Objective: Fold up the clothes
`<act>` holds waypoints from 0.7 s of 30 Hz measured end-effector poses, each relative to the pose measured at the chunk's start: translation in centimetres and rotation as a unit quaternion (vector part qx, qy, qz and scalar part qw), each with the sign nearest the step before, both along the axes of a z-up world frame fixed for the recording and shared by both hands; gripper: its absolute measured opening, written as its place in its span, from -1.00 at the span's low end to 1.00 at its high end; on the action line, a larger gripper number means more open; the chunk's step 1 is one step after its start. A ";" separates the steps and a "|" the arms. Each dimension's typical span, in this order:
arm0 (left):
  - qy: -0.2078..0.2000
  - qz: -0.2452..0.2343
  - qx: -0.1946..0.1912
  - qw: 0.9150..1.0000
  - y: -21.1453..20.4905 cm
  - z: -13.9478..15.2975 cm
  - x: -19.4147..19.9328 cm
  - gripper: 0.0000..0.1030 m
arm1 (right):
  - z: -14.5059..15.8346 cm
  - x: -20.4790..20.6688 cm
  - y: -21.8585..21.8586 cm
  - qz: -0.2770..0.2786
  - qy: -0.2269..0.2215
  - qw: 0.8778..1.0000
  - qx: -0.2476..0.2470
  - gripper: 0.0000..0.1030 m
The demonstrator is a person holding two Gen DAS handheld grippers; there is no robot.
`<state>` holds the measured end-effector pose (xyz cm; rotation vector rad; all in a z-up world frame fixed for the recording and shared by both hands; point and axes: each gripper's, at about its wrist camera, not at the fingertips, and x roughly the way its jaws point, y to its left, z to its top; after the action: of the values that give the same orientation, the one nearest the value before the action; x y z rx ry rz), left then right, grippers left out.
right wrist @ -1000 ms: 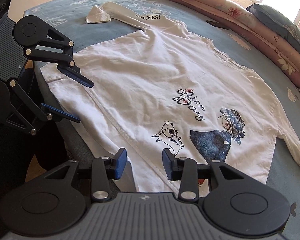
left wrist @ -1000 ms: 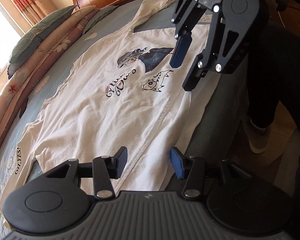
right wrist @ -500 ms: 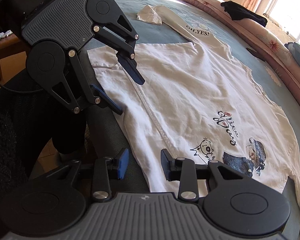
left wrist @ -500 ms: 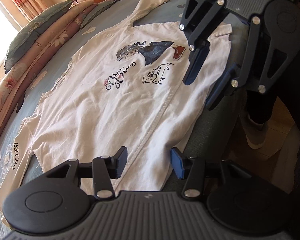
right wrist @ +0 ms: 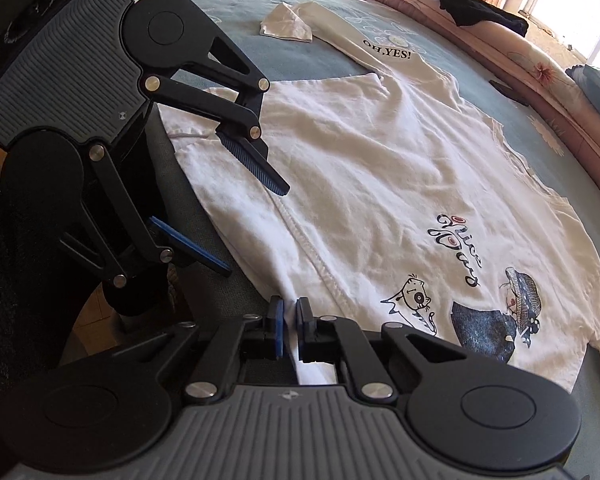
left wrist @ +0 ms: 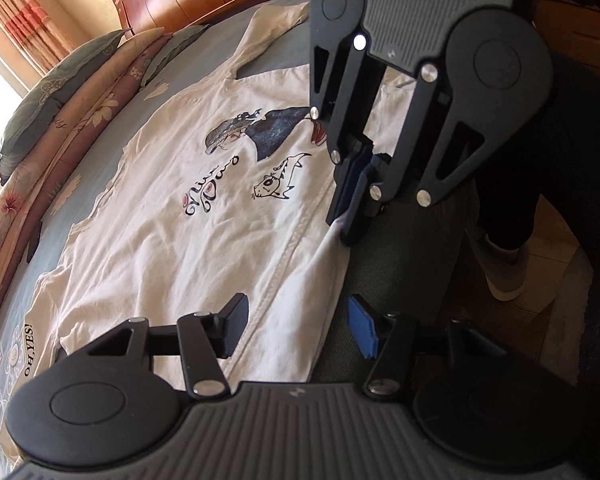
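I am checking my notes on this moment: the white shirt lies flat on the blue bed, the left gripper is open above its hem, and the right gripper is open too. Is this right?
One detail is wrong. The right gripper is not open: its jaws have closed on the hem of the white shirt, as the right wrist view shows. The left gripper is open, and the shirt lies flat on the blue bed.

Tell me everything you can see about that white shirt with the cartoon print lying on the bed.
The white long-sleeved cotton-looking shirt lies spread flat, print side up, on the blue floral bedspread, lightly wrinkled. Its print shows a cat, a figure in a blue hat and curly lettering; one sleeve reads "OH, YES!". A stitched hem runs along the edge nearest the bedside. The right gripper has its fingers closed on that hem edge. The left gripper stands open over the hem farther along, not gripping it.
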<state>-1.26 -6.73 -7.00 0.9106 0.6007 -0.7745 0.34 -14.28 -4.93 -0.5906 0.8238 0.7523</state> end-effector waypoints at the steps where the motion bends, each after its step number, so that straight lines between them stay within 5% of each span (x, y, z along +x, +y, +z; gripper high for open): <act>1: -0.011 0.005 0.001 1.000 -0.2 -0.1 0.1 0.09 | 0.1 0.1 -0.1 -0.003 0.001 1.000 0.003 -0.85; 4: -0.019 0.028 -0.009 0.999 -0.2 0.3 0.6 0.07 | 0.4 -0.1 -0.1 -0.007 -0.007 1.000 0.004 -0.75; 7: -0.001 0.048 -0.033 0.998 0.4 1.1 1.3 0.07 | 0.2 -0.9 0.5 0.008 -0.037 0.999 -0.013 -0.21; 10: 0.017 0.069 -0.061 0.996 1.1 2.0 2.2 0.07 | -0.6 -1.4 1.5 0.025 -0.074 0.995 -0.055 -0.15; 12: 0.029 0.087 -0.080 0.993 1.6 2.4 2.8 0.07 | -1.3 -1.5 2.0 0.027 -0.094 0.991 -0.087 -0.30; 14: 0.030 0.089 -0.091 0.991 1.9 2.7 2.7 0.07 | -1.5 -1.2 2.2 0.017 -0.107 0.989 -0.100 -0.91; 19: -0.022 0.024 -0.008 0.999 0.5 0.9 0.7 0.07 | 0.7 0.0 1.2 -0.016 -0.081 0.995 -0.050 -0.94; 21: -0.047 0.019 0.037 0.998 0.1 -0.2 0.3 -0.37 | 1.4 0.2 0.8 -0.017 -0.067 0.997 -0.038 -0.94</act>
<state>-1.01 -6.59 -7.17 0.9947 0.5659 -0.6757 0.53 -13.51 -3.56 -0.6858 0.7388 0.6466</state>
